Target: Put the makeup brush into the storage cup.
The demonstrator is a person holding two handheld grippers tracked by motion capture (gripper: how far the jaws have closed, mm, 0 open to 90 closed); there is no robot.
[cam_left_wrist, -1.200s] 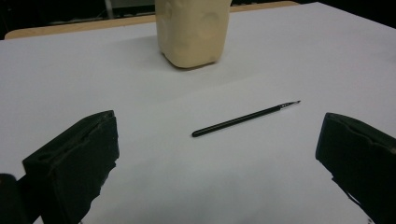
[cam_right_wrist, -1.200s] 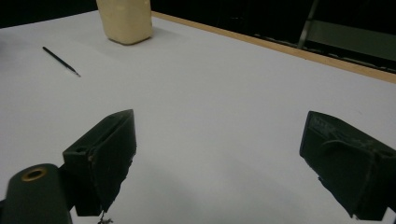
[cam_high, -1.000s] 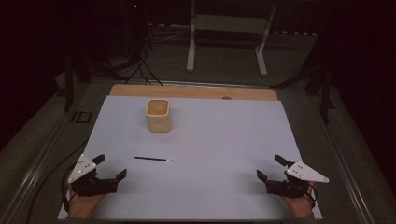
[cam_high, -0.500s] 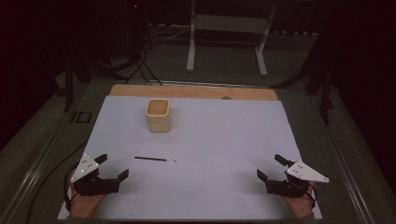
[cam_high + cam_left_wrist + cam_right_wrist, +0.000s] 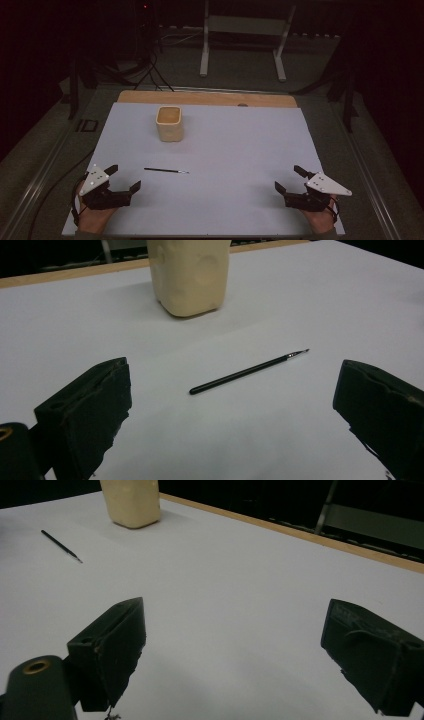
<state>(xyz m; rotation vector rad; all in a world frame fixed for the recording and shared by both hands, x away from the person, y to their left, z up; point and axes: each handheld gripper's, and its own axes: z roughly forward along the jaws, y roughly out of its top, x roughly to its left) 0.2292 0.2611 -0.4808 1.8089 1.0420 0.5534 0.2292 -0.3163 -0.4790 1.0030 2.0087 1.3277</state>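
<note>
A thin black brush (image 5: 165,170) (image 5: 248,372) (image 5: 61,545) lies flat on the white sheet, its metal tip pointing right in the high view. A cream cup (image 5: 169,123) (image 5: 189,275) (image 5: 131,501) stands upright behind it. My left gripper (image 5: 123,178) (image 5: 230,405) rests near the front left edge, open and empty, a short way left of the brush. My right gripper (image 5: 291,179) (image 5: 235,640) sits at the front right, open, with nothing between its jaws.
The white sheet (image 5: 240,150) covers a wooden table whose far edge (image 5: 210,97) shows as a tan strip. A metal stand (image 5: 242,35) and cables (image 5: 150,65) sit on the dark floor beyond. A cable trails off the left side.
The left gripper has shifted slightly toward the front and right. The right gripper, the brush and the cup have stayed put.
</note>
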